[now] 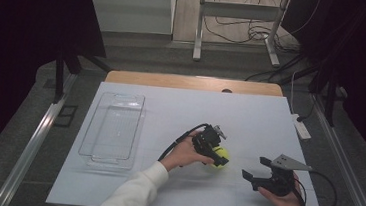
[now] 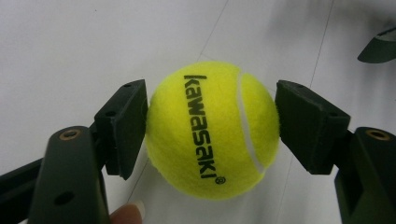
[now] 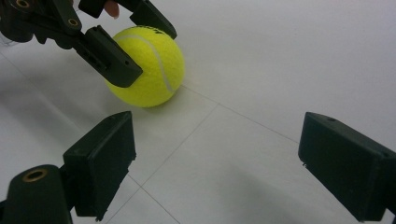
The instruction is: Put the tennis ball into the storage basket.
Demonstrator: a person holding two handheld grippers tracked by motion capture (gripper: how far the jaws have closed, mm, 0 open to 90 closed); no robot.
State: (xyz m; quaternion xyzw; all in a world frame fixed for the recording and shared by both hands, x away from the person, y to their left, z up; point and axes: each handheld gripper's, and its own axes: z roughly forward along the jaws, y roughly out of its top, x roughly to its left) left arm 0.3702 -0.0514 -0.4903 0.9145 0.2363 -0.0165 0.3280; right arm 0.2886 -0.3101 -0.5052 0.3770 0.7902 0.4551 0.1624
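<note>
Clear plastic catches the light first: a shallow rectangular tray [image 1: 112, 129] with thin see-through walls lies on the left of the white table [image 1: 180, 108], well apart from the action. Moving right, the left gripper [image 1: 215, 155] is clamped on a yellow tennis ball [image 2: 212, 129], its two black pads pressing the felt at opposite sides, about on the ball's widest line. The ball rests on the tabletop near the middle, slightly toward the person's side, with black lettering and a white curved seam facing the gripper's camera. I'd judge it light, springy and fuzzy enough to grip well; being round, though, it would squirt out of an off-centre pinch, so straight across the middle, as now, is the place to take it. It is not fragile, and a firm squeeze should do no harm. Farther right, the right gripper [image 1: 253, 173] hovers just above the table near the ball, its jaws spread wide with nothing between them. Its blocky matte pads point toward the ball.
</note>
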